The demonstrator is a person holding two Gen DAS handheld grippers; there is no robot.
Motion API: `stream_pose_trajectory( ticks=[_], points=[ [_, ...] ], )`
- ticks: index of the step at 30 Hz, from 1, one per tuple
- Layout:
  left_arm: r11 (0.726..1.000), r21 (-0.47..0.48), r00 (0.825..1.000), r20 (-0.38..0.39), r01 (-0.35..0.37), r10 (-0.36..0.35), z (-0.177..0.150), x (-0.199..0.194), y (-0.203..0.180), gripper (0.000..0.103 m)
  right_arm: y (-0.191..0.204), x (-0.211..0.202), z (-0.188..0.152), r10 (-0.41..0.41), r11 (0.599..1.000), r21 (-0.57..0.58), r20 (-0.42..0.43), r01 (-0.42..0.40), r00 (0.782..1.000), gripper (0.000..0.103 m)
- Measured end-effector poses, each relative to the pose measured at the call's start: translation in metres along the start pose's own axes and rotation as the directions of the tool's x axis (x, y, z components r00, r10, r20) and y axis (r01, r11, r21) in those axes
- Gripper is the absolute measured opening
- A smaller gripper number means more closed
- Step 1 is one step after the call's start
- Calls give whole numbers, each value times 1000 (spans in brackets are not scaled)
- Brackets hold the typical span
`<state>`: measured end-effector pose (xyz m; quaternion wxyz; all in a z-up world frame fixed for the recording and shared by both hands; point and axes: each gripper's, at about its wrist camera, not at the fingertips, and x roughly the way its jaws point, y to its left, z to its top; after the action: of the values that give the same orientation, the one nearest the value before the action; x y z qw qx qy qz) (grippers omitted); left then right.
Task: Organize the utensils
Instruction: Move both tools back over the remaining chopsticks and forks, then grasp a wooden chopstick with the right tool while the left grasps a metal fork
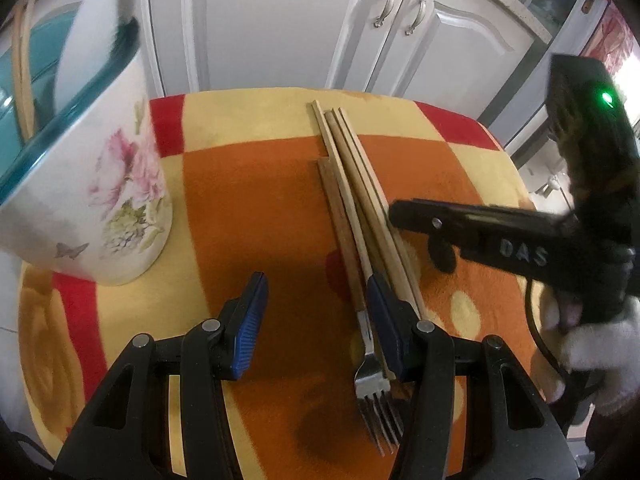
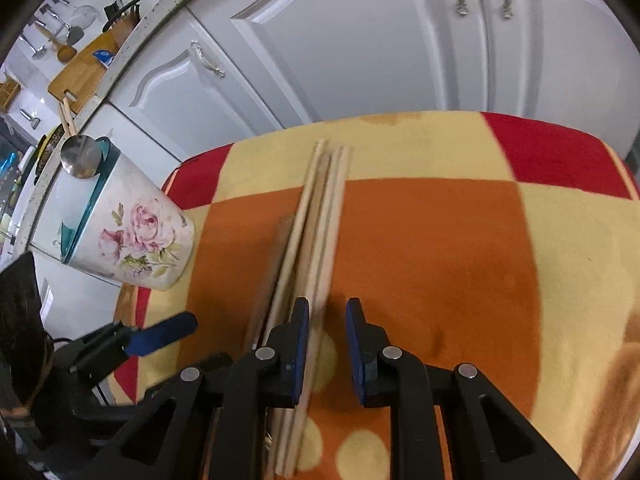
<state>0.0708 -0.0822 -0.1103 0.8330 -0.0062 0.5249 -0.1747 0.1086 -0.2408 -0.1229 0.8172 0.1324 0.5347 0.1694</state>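
1. Right gripper [image 2: 327, 344] is hovering low over the wooden chopsticks [image 2: 316, 216], jaws narrow, one stick between the pads but not visibly pinched.
2. Left gripper [image 1: 316, 320] is standing wide beside the fork [image 1: 370, 364].
3. Pickup looks underway; next, a firm pinch, then the floral holder [image 1: 120, 196].
4. Chopsticks are lying lengthwise toward the cabinets [image 2: 360, 40], fork tines pointing nearward.

Orange, yellow and red checked cloth [image 1: 256, 184]; white rose-patterned holder [image 2: 136, 236], teal-rimmed; blue-padded tools.
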Motion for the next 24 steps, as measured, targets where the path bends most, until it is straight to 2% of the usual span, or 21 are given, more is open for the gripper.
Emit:
stream_pose_trajectory(
  ticks=[3,7,10,12,15,17,20,24],
  points=[
    [1000,3,1000,-6,-5,5,-2,-1,3,51,4,13,7,-39,999,-30,-26,38,999,16],
    [1000,8,1000,-7,-5,5,0,1,1,51,8,19,15,-105,993,-61,-19,104,994,13],
    [1000,5,1000,-4,-9,9,4,3,-1,51,13,27,22,-124,990,-73,-26,122,992,12],
    [1000,7,1000,-8,-14,14,6,7,-3,51,19,29,23,-164,979,-124,-29,159,986,10],
    [1000,4,1000,-17,-9,9,9,13,-3,50,13,25,20,-168,978,-130,-28,163,985,5],
    [1000,2,1000,-28,-1,1,12,18,-3,37,2,17,15,-170,980,-111,-22,166,985,4],
    [1000,-18,999,-39,25,-26,16,25,-2,31,-19,1,2,-157,986,-58,-20,155,987,4],
    [999,-31,1000,-24,10,-11,23,30,-3,29,-29,-10,-12,-130,991,-23,-32,129,991,4]
  ],
)
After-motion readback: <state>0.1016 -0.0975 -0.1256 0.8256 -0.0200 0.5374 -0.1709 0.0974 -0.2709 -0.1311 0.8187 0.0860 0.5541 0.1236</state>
